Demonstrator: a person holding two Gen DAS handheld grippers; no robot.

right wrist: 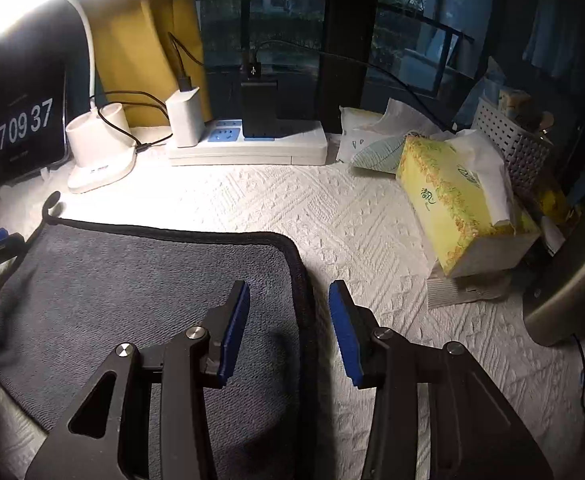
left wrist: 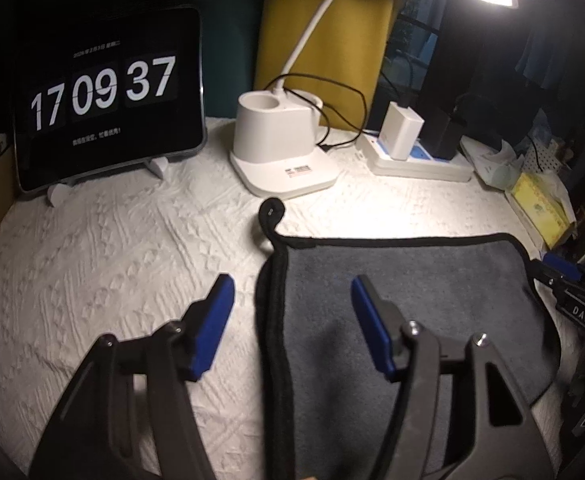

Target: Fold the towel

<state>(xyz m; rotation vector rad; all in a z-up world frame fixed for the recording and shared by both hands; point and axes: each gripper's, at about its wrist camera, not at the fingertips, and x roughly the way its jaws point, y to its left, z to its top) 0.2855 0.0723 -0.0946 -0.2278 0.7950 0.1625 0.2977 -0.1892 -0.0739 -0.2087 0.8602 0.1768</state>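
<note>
Towel (left wrist: 432, 280) edges sit between both grippers' parted jaws.

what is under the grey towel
The grey towel lies flat on the white textured table cover. Anything else beneath it is hidden by the cloth.

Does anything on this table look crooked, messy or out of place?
Little stands out. The dark grey towel with black trim lies flat, its hanging loop curled outward at one corner. The yellow tissue box rests tilted on a white packet. Nothing looks spilled or damaged.
</note>
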